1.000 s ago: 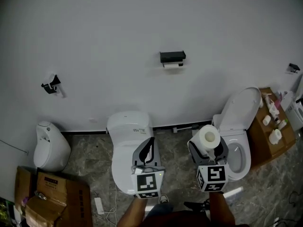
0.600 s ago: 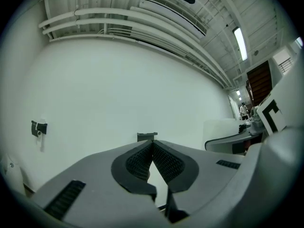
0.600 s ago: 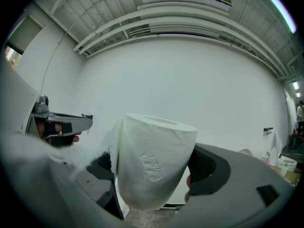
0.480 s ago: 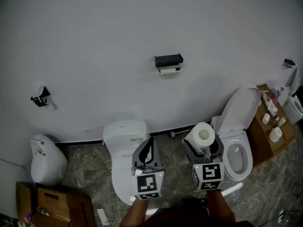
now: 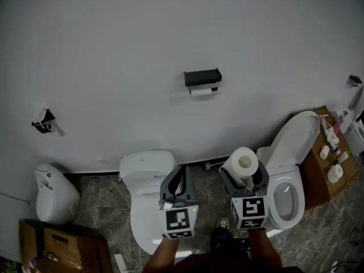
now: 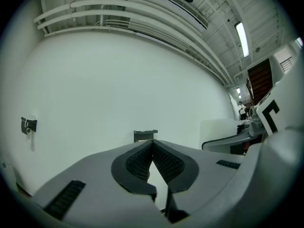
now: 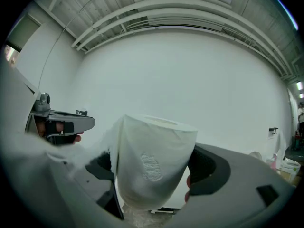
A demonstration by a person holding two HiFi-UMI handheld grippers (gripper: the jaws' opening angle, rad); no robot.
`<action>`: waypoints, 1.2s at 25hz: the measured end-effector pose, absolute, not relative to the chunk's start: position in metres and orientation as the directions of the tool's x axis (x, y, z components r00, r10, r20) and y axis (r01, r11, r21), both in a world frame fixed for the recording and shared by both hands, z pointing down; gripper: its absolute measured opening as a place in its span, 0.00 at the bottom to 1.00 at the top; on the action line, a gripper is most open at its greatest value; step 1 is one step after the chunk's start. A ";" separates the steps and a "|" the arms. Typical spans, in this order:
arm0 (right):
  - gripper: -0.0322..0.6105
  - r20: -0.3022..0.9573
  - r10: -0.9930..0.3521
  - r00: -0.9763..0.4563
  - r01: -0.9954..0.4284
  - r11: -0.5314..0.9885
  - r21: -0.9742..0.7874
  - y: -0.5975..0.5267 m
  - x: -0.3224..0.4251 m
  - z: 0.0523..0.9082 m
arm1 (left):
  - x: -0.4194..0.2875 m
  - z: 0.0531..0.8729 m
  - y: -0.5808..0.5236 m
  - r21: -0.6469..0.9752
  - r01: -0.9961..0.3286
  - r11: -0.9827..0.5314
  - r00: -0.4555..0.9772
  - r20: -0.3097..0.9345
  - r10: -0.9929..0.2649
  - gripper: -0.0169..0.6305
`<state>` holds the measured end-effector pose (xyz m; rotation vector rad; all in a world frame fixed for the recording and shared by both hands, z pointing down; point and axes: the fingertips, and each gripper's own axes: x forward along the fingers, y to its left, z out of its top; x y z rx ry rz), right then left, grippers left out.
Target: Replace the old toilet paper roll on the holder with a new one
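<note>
A black wall holder hangs on the white wall with the old, nearly spent roll under it; it also shows as a small dark box in the left gripper view. My right gripper is shut on a full white toilet paper roll, held upright between the dark pads, the roll filling the right gripper view. My left gripper is shut with nothing in it, its pads meeting at the tips. Both grippers point at the wall, well short of the holder.
A closed white toilet stands below my left gripper, an open one to the right. A urinal-like fixture sits left, cardboard boxes at bottom left, a wooden shelf with bottles at right. Small wall fittings hang left.
Both grippers and the head have moved closer to the wall, the right one still carrying the roll. The holder looks slightly larger and nearer the picture's middle.
</note>
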<state>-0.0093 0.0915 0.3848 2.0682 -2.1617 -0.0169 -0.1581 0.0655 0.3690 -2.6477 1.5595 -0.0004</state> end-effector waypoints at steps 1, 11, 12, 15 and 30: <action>0.73 0.104 -0.994 -0.045 -0.993 0.056 0.108 0.081 -0.003 0.385 | -0.151 0.370 0.056 -0.062 -0.875 -0.481 0.483 -0.030 -0.875 0.03; 0.73 0.119 -0.986 -0.114 -0.989 0.124 0.082 -0.016 0.072 0.386 | -0.072 0.363 -0.036 -0.071 -0.900 -0.429 0.432 -0.020 -0.902 0.03; 0.73 0.119 -0.986 -0.121 -0.988 0.131 0.080 -0.024 0.079 0.386 | -0.064 0.364 -0.043 -0.077 -0.902 -0.424 0.426 -0.016 -0.905 0.03; 0.73 0.121 -0.982 -0.143 -0.985 0.153 0.075 -0.046 0.099 0.389 | -0.042 0.367 -0.065 -0.102 -0.909 -0.404 0.406 -0.002 -0.914 0.03; 0.73 0.133 -0.977 -0.167 -0.983 0.175 0.056 -0.142 0.131 0.405 | -0.005 0.390 -0.166 -0.106 -0.915 -0.389 0.389 0.030 -0.921 0.03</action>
